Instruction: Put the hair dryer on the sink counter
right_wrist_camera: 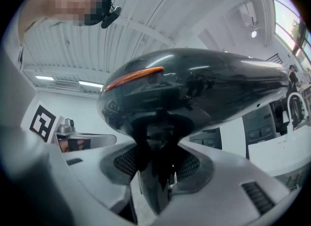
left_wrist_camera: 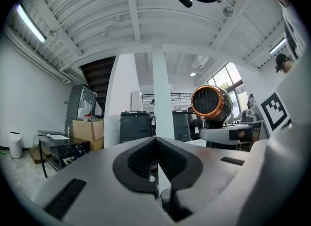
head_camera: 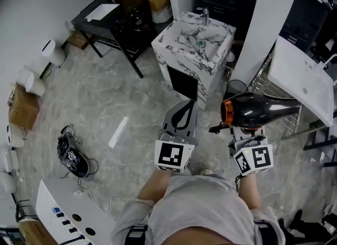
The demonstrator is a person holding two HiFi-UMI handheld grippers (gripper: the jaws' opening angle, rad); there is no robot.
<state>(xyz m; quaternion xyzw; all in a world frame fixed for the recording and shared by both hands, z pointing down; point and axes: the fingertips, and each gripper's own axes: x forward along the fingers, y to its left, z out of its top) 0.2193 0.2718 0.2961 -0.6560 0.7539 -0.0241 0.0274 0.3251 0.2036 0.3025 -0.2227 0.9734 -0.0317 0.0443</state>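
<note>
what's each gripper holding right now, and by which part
The right gripper holds the hair dryer by its handle; the left gripper is shut and empty.

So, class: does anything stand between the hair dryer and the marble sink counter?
Nothing visible does. The right gripper holds the hair dryer by its handle, and only bare floor separates it from the marble sink counter.

No readable text — only square markers, unlettered.
</note>
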